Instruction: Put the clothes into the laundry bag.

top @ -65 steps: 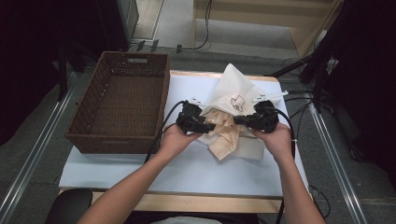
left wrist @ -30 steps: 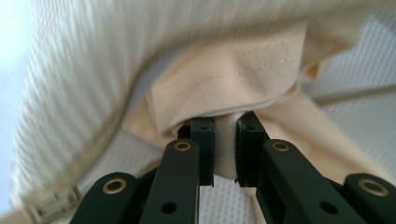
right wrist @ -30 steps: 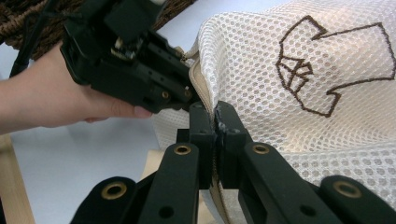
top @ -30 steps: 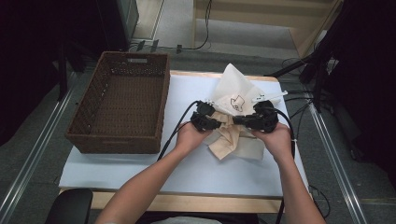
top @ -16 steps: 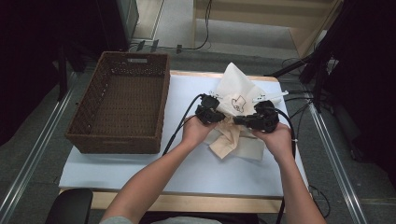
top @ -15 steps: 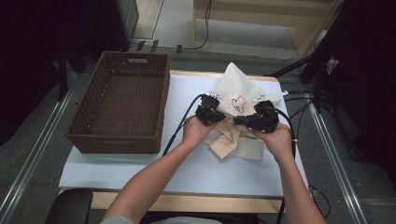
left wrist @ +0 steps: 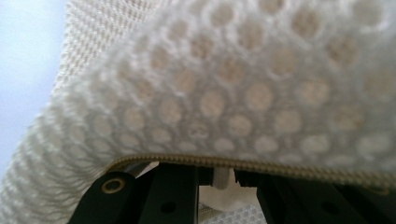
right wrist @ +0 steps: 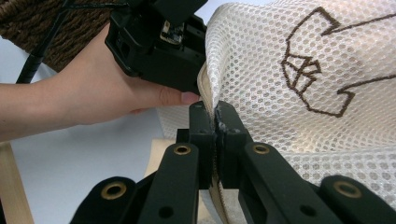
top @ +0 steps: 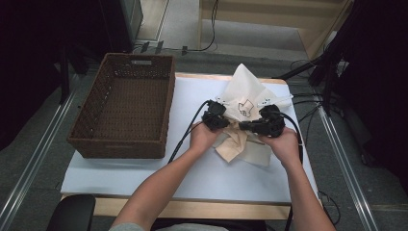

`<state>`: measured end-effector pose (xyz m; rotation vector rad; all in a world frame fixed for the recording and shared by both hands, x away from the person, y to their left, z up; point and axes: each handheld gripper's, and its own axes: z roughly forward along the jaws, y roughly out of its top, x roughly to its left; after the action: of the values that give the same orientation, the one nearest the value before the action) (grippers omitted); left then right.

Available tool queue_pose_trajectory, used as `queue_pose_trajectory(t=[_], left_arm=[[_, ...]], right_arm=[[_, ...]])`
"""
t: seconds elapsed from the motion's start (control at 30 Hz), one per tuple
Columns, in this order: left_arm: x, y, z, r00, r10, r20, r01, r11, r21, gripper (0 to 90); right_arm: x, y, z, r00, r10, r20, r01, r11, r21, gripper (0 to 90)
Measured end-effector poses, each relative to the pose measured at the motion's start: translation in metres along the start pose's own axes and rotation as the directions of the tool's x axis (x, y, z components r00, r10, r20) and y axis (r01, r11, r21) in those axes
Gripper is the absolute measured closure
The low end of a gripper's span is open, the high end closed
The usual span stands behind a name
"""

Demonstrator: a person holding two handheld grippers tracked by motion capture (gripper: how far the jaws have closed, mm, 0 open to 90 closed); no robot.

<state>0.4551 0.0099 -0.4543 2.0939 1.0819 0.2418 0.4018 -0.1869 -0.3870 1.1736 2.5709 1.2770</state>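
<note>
at the left of the tabletop (top: 144,173) sits a dark woven wicker basket (top: 122,113), rectangular, empty and rigid, with a slot handle in its far wall. right of it, the left gripper (top: 215,117) is clamped on the zip-edged rim of a cream mesh laundry bag (top: 245,96); in the left gripper view the honeycomb netting drapes over the jaws and a small white tab, seemingly the zip pull, sits pinched between them. the bag lies on the right half of the tabletop, its top peaked up between the two hands, a beige cloth (top: 233,147) spilling out below. farther right, the right gripper (top: 248,126) is closed tight on the bag's zip seam. to do this well, i'd judge the right should hold the seam taut while the left draws along the zip line, not upward, so the soft, floppy mesh doesn't bunch or snag. a brown embroidered outline marks the bag's face.
</note>
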Motion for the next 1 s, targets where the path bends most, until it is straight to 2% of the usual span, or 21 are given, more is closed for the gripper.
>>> queue_pose_trajectory(t=[0.1,0.13,0.27,0.33,0.43,0.5,0.57,0.6,0.67,0.8,0.87,1.0], left_arm=[[-0.001,0.002,-0.005,0.9976,-0.057,0.038,0.059,0.9969,-0.051,82.2],[-0.002,0.003,-0.005,0.9965,-0.065,0.053,0.068,0.996,-0.057,82.4],[-0.007,0.005,-0.003,0.9977,-0.037,0.057,0.04,0.9977,-0.054,82.4],[-0.005,0.005,0.003,0.9981,-0.028,0.056,0.03,0.999,-0.033,82.3],[0.0,0.004,0.01,0.9975,-0.04,0.058,0.041,0.999,-0.018,81.5],[0.003,0.004,0.01,0.9967,-0.051,0.063,0.052,0.9986,-0.012,80.7],[0.005,0.005,0.003,0.9943,-0.064,0.085,0.064,0.9979,0.005,79.2],[0.004,0.005,-0.003,0.9939,-0.055,0.096,0.054,0.9985,0.003,78.1],[0.004,0.005,-0.013,0.9956,-0.019,0.092,0.019,0.9998,0.005,75.1],[0.004,0.002,-0.03,0.995,0.007,0.1,-0.008,0.9998,0.017,66.5],[0.004,0.0,-0.037,0.9944,0.012,0.105,-0.013,0.9998,0.016,60.9],[0.003,-0.005,-0.053,0.9937,0.015,0.111,-0.015,0.9999,0.0,55.6]], right_arm=[[-0.002,-0.001,0.0,1.0,0.001,-0.002,-0.001,1.0,0.001,88.3],[-0.003,-0.002,0.001,1.0,0.006,0.001,-0.006,1.0,0.003,88.3],[-0.009,-0.005,0.002,0.9996,0.028,-0.005,-0.028,1.0,0.006,88.3],[-0.01,-0.005,0.002,0.9996,0.027,-0.01,-0.027,1.0,0.006,88.4],[-0.009,-0.005,0.002,0.9997,0.021,-0.014,-0.02,1.0,0.012,88.3],[-0.008,-0.005,0.003,0.9998,0.018,-0.009,-0.018,1.0,0.016,88.3],[-0.009,-0.005,0.004,0.9998,0.017,-0.001,-0.017,1.0,0.016,88.3],[-0.009,-0.005,0.003,0.9997,0.023,-0.001,-0.023,1.0,0.015,88.3],[-0.01,-0.006,0.002,0.9997,0.024,-0.001,-0.024,1.0,0.01,88.3],[-0.011,-0.006,-0.001,0.9996,0.028,-0.001,-0.028,1.0,0.005,88.4],[-0.011,-0.006,-0.001,0.9996,0.027,0.003,-0.027,1.0,0.004,88.3],[-0.01,-0.006,-0.001,0.9997,0.023,0.004,-0.023,1.0,0.005,88.3]])
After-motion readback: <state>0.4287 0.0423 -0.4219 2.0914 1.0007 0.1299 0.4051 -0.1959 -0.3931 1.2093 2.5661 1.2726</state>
